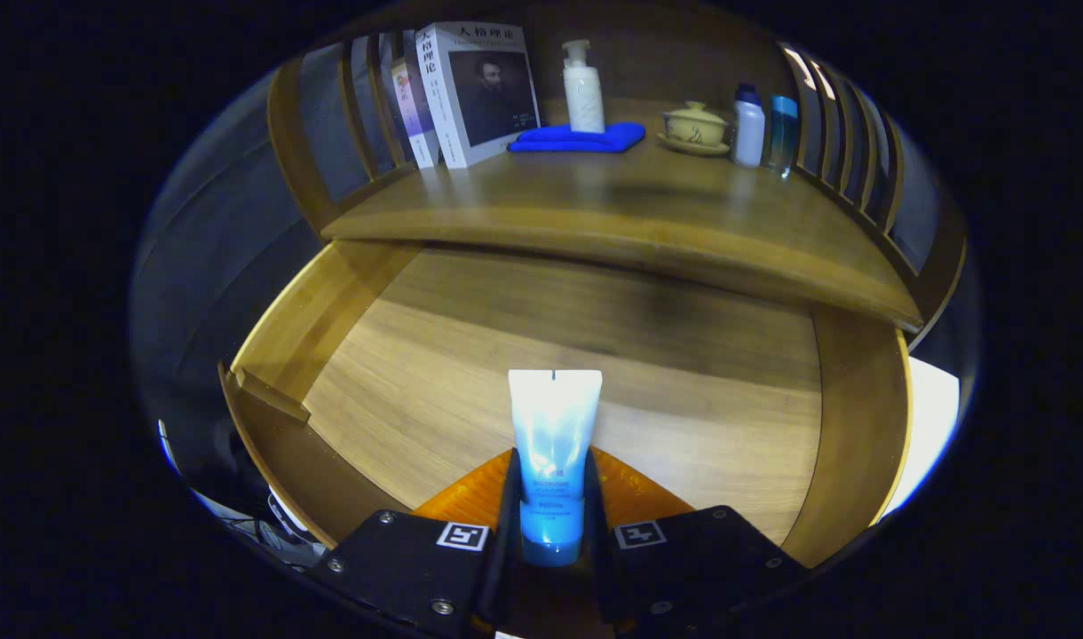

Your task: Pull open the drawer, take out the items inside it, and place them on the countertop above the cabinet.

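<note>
Between your gripper (550, 506) fingers: blue-and-white squeeze tube (552, 444), cap end toward you, flat crimped end forward, jaws clamped on both sides. Held above open drawer (541, 355), below countertop (612, 213).

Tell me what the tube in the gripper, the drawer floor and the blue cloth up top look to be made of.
The tube, pinched between both fingers of the gripper, looks like soft glossy plastic: translucent blue-white body, crimped flat end, bright highlights. The drawer floor appears to be wood or wood-look laminate, satin, with straight grain lines. The blue cloth on the countertop looks like matte folded fabric, possibly microfibre.
</note>
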Available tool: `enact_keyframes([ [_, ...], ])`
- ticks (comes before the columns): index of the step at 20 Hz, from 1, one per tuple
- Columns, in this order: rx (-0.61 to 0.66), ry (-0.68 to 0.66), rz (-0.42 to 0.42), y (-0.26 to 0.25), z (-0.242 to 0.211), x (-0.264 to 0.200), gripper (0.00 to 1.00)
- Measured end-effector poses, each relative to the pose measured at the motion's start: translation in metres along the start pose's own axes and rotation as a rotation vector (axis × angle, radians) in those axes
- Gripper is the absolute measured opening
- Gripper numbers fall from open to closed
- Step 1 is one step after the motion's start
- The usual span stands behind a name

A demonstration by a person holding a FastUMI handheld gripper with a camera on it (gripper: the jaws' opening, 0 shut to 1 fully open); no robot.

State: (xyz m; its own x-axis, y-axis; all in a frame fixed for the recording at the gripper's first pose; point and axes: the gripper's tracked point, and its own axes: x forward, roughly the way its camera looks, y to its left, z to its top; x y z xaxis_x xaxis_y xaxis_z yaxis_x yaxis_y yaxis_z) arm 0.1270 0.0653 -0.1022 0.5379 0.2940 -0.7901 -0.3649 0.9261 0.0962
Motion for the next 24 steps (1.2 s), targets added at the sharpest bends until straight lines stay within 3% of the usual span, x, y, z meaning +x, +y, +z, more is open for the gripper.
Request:
enact_keyframes([
  [19,0.031,-0.307,0.037,0.005,0.106,-0.077,0.37],
  [24,0.062,-0.361,0.002,-0.011,0.143,-0.079,0.37],
])
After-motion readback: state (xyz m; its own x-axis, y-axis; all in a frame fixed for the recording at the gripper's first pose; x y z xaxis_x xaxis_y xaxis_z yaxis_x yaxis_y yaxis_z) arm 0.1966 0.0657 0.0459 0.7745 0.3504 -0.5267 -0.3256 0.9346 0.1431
